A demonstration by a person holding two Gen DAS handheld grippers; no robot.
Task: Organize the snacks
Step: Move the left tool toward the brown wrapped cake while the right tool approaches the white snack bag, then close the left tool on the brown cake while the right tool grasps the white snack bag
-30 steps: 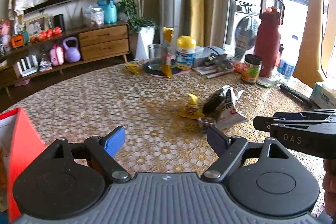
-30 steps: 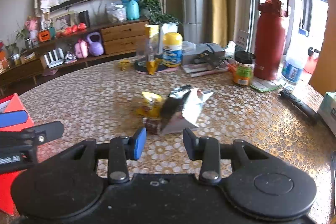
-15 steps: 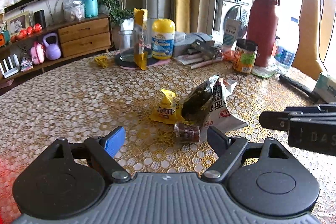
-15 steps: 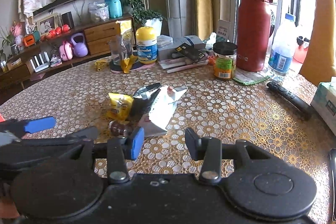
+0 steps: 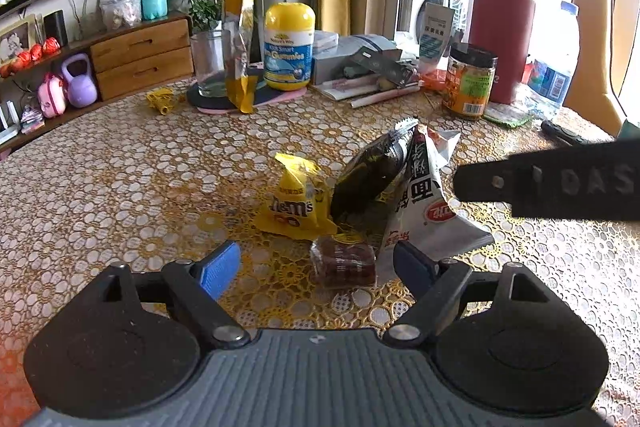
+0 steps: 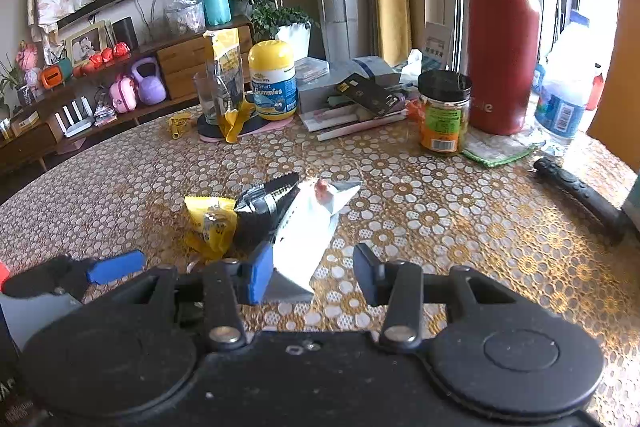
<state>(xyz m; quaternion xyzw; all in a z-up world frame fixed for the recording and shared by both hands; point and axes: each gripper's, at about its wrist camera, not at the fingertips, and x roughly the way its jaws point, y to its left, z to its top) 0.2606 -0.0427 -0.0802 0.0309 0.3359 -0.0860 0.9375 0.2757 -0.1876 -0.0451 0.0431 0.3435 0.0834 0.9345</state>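
Note:
A small pile of snacks lies mid-table: a yellow M&M's bag [image 5: 294, 205], a black foil bag [image 5: 370, 177], a white-and-red packet [image 5: 430, 219] and a small brown wrapped snack [image 5: 344, 263]. My left gripper [image 5: 316, 263] is open, its fingers on either side of the brown snack, not touching it. My right gripper [image 6: 312, 273] is open, with the near corner of the white packet [image 6: 308, 231] between its fingers. The M&M's bag [image 6: 212, 223] and black bag [image 6: 262, 213] lie just left of it. The right gripper's side shows in the left wrist view [image 5: 560, 183].
At the table's far side stand a glass [image 5: 210, 63], a yellow gummies bottle [image 5: 288, 47], a jar [image 5: 470, 81], a red flask [image 5: 502, 15], a water bottle [image 6: 566, 99] and boxes. A black remote [image 6: 580, 193] lies at right. The table wears a gold lace cloth [image 5: 120, 187].
Both grippers have moved forward toward the snack pile, which now looks much larger and nearer. The red box at the left has dropped out of view. Both stayed open.

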